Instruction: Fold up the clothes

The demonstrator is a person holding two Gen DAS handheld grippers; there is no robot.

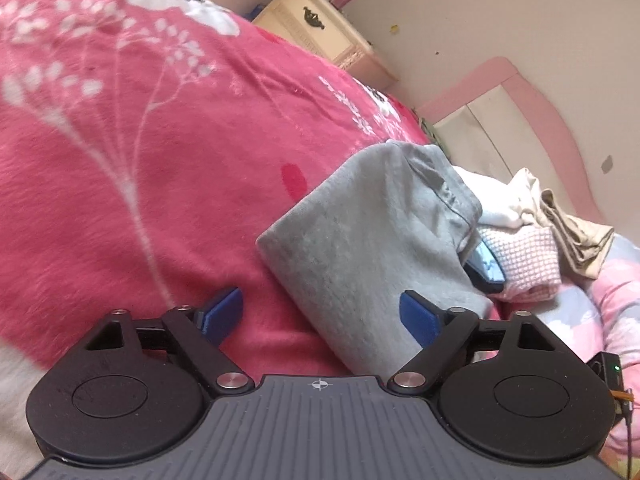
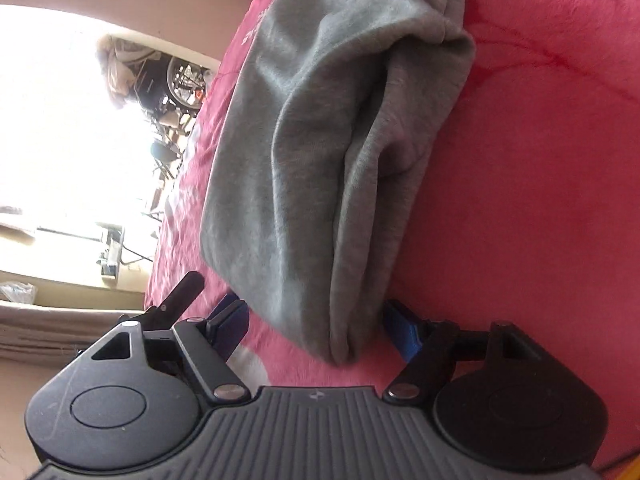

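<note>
A grey garment point(image 1: 372, 236) lies folded into a thick bundle on a pink fleece blanket point(image 1: 132, 168) with white plant prints. My left gripper point(image 1: 320, 314) is open, its blue pads wide apart; the near corner of the grey bundle sits between them, closer to the right pad. In the right wrist view the same grey garment point(image 2: 340, 140) shows stacked folded layers. My right gripper point(image 2: 316, 330) is open too, and the bundle's near edge lies between its blue pads without being pinched.
Beyond the grey bundle lies a heap of other clothes: a pink checked piece point(image 1: 528, 260), a beige one point(image 1: 568, 220) and a white one. A cream nightstand point(image 1: 320, 28) and a pink headboard point(image 1: 532, 104) stand behind. A bright window point(image 2: 60, 120) is at the right view's left.
</note>
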